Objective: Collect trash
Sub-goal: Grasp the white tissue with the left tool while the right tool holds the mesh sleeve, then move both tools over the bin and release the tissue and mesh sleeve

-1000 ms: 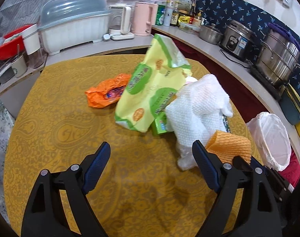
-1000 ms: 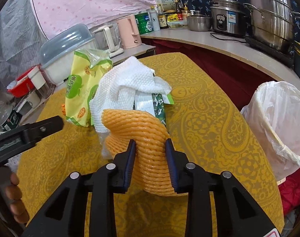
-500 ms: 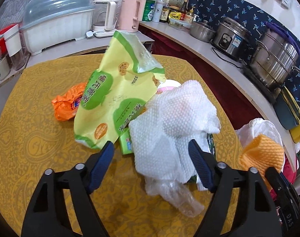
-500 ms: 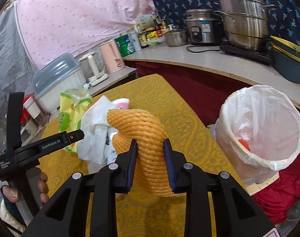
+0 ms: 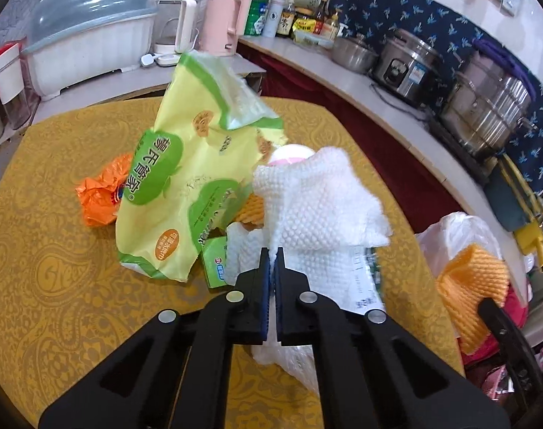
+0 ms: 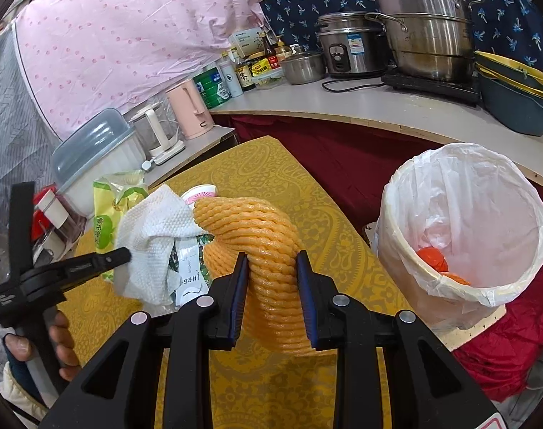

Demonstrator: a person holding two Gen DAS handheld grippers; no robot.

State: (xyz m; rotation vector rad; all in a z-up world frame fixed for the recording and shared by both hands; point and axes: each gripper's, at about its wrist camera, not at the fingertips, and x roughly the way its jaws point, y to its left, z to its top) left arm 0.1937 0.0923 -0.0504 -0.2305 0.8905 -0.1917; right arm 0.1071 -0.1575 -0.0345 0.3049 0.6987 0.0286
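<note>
My left gripper (image 5: pixel 271 255) is shut on a white textured paper towel (image 5: pixel 318 203) in the trash pile on the yellow table (image 5: pixel 57 286). The towel also shows in the right wrist view (image 6: pixel 153 228). Beside it lie a yellow-green snack bag (image 5: pixel 185 178), an orange wrapper (image 5: pixel 103 193), a small green box (image 5: pixel 214 264) and a pink-rimmed cup (image 5: pixel 289 153). My right gripper (image 6: pixel 271 268) is shut on an orange foam fruit net (image 6: pixel 257 236), held above the table's right edge, left of the white-lined trash bin (image 6: pixel 461 236). The net also shows in the left wrist view (image 5: pixel 471 282).
The bin holds orange scraps (image 6: pixel 432 257). A curved counter (image 6: pixel 343 107) behind carries steel pots (image 6: pixel 421 21), a rice cooker (image 6: pixel 346 50), bottles and a pink kettle (image 6: pixel 189 107). A dish rack with grey lid (image 5: pixel 89 43) stands at the back left.
My left gripper moved forward and closed on the white paper towel. My right gripper carried the orange foam net rightward, off the pile, nearer the bin.
</note>
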